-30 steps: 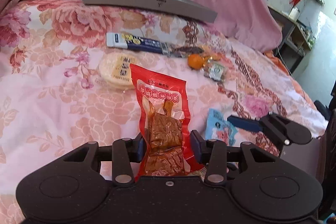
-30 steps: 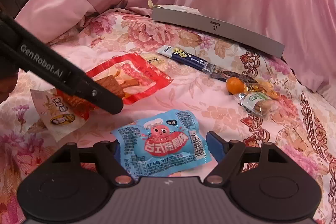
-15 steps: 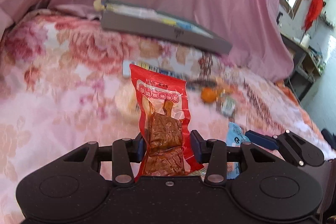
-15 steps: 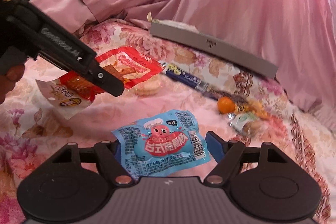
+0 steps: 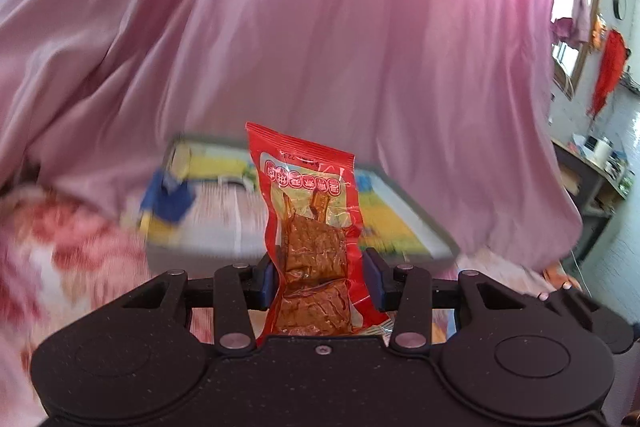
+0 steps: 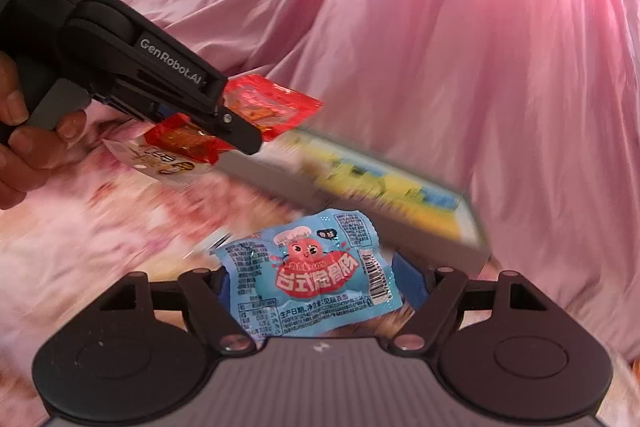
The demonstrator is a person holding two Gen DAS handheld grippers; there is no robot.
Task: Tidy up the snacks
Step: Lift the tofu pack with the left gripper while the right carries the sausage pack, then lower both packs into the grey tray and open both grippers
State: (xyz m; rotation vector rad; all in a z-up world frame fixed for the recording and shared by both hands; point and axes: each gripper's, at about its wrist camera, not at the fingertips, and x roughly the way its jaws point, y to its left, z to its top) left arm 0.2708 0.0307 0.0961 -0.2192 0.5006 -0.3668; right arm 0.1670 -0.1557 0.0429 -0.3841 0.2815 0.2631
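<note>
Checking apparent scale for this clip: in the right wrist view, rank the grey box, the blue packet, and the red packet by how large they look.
1. Grey box, blurred but the longest.
2. Blue packet, nearest the camera, so its size is exaggerated.
3. Red packet, partly hidden by the left tongs, so its true size is unsure.

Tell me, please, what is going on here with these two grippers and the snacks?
A person is tidying snacks on a floral bedspread. The left gripper is shut on a red packet, the right gripper on a blue packet. Both are held in the air near a grey tray that already holds some packets.
</note>
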